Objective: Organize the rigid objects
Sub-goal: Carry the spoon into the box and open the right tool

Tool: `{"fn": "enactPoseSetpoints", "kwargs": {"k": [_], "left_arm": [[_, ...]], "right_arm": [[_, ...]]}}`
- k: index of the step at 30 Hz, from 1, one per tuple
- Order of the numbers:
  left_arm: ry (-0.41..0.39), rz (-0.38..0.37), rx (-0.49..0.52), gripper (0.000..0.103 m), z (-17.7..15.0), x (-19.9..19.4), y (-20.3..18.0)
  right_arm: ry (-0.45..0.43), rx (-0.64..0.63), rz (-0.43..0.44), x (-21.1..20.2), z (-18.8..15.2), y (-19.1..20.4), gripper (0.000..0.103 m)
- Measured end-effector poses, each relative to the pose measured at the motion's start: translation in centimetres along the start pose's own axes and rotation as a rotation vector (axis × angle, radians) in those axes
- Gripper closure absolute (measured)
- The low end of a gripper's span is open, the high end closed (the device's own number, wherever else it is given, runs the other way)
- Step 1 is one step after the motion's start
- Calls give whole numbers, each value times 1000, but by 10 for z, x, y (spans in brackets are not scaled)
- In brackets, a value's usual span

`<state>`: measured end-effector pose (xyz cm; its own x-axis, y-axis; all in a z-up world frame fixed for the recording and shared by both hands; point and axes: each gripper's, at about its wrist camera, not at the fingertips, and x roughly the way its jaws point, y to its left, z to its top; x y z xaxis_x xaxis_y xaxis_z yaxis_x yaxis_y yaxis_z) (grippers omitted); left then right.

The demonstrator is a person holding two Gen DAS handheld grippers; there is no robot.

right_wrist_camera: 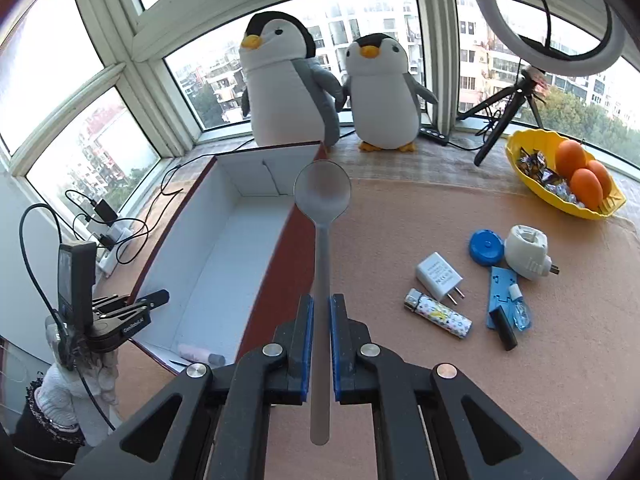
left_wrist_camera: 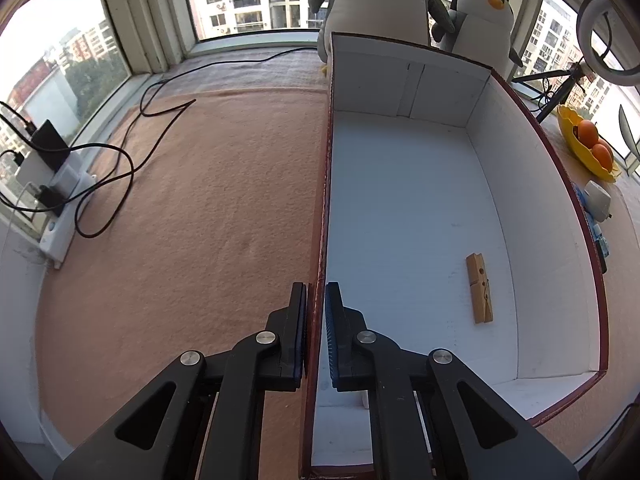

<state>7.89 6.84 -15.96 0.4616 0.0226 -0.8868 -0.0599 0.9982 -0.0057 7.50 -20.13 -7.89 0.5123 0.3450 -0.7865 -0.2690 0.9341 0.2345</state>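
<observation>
An open box (left_wrist_camera: 408, 208) with white inside and dark red outside lies on the tan mat. My left gripper (left_wrist_camera: 318, 292) is shut on its left wall, one pad on each side. A wooden clothespin (left_wrist_camera: 480, 288) lies on the box floor at the right. In the right wrist view my right gripper (right_wrist_camera: 321, 300) is shut on the handle of a grey spoon (right_wrist_camera: 322, 196), held in the air with its bowl pointing away over the box's right wall (right_wrist_camera: 280, 264). The left gripper (right_wrist_camera: 160, 296) shows at the box's near left corner. A pink and grey stick (right_wrist_camera: 200, 354) lies inside the box.
Right of the box lie a white charger (right_wrist_camera: 438, 274), a patterned lighter (right_wrist_camera: 438, 318), a blue lid (right_wrist_camera: 486, 246), a white plug (right_wrist_camera: 526, 252) and a blue card (right_wrist_camera: 500, 288). A yellow bowl (right_wrist_camera: 516, 148) holds oranges. Two plush penguins (right_wrist_camera: 288, 92) stand behind; cables and a power strip (left_wrist_camera: 60, 208) lie left.
</observation>
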Motion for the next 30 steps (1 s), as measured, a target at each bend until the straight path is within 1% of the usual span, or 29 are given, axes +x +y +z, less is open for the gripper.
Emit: {"fn": "enactPoseSetpoints", "kwargs": {"k": [6,12,21,30], "left_arm": [[-6,-15,-5,98,0,1,3],[-18,-27,-5,99,1,1,4],[-29,-38,-3,99,0,1,5],[-32,-41,2,99,0,1,6]], "right_arm": [[10,-45,54,15,6,45,96],[32,-76,62,37,11,75,96],[76,-95,19,68,11,91,96],[114,-104,-14,92,7,97,96]]}}
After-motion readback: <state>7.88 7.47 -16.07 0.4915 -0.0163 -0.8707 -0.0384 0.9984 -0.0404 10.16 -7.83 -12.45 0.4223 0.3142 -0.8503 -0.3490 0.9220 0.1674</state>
